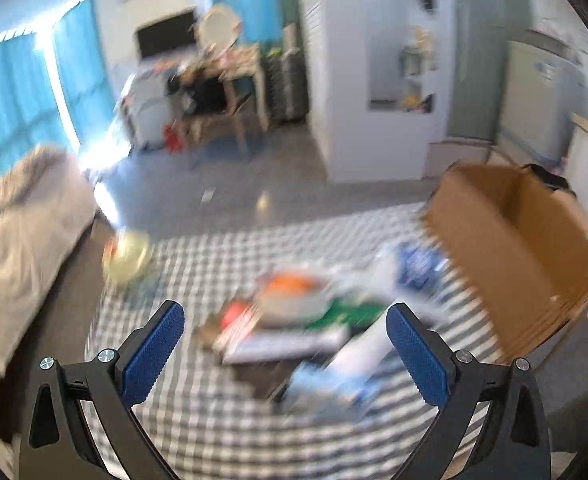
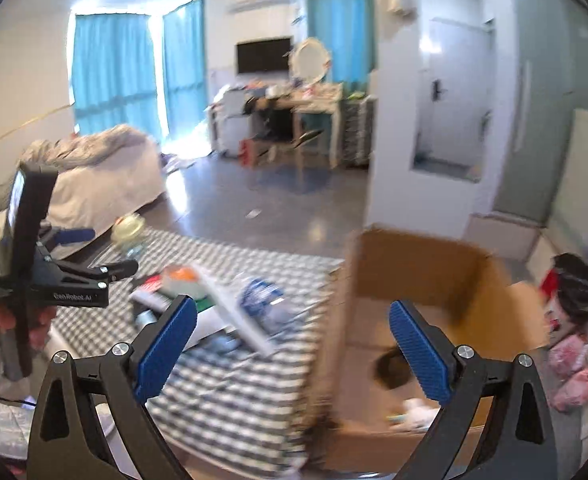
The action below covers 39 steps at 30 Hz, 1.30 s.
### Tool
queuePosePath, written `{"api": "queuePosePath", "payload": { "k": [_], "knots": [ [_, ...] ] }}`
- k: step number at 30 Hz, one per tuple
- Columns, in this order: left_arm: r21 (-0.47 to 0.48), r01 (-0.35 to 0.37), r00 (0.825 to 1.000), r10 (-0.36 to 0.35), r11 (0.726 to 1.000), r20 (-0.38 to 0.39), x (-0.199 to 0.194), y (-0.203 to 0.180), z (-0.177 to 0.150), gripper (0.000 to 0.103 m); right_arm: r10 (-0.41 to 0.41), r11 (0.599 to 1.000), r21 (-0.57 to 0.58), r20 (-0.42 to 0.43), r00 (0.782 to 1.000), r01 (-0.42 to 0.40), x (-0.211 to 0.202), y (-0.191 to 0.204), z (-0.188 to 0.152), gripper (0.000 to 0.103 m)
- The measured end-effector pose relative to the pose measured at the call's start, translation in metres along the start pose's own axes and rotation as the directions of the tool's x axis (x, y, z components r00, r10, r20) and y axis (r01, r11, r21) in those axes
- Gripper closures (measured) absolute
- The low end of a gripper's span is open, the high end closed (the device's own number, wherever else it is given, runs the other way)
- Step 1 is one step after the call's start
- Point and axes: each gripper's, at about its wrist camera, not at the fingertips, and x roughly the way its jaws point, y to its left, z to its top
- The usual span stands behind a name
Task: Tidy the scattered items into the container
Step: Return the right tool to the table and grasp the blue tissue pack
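Note:
A brown cardboard box stands open at the right edge of a checked cloth. It also shows in the right wrist view, with a dark item and small pale items inside. A blurred pile of packets and books lies on the cloth; it shows in the right wrist view too. A pale round jar sits at the cloth's far left. My left gripper is open and empty above the pile. My right gripper is open and empty over the box's left wall.
A bed with a rumpled cover lies left of the cloth. A white partition and a desk with a chair stand behind. A black bag and pink packets lie right of the box.

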Motion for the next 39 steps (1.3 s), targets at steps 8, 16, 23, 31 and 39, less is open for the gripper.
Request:
{"api": "queuePosePath", "payload": {
  "k": [8, 16, 23, 31, 39],
  "knots": [
    [-0.063, 0.053, 0.995, -0.058, 0.997, -0.082, 0.041, 0.042, -0.065, 0.0, 0.191, 0.981, 0.017, -0.216, 0.958, -0.192, 0.109, 0.063, -0.056, 0.006],
    [-0.072, 0.118, 0.985, -0.126, 0.99, -0.117, 0.062, 0.061, -0.067, 0.0, 0.222, 0.969, -0.035, -0.324, 0.92, -0.246, 0.166, 0.111, -0.076, 0.006],
    [-0.067, 0.116, 0.986, -0.123, 0.991, -0.112, 0.078, 0.07, -0.057, 0.0, 0.223, 0.968, -0.028, -0.368, 0.903, -0.25, 0.188, 0.122, -0.076, 0.006],
    [-0.008, 0.107, 0.989, -0.108, 0.994, -0.098, 0.095, 0.068, -0.043, 0.0, 0.224, 0.955, -0.087, -0.419, 0.88, -0.284, 0.189, 0.134, -0.082, 0.049],
    [0.036, 0.141, 0.986, -0.137, 0.989, -0.095, 0.098, 0.058, -0.038, 0.0, 0.284, 0.93, -0.083, -0.454, 0.845, -0.357, 0.188, 0.139, -0.086, 0.083]
  ]
}}
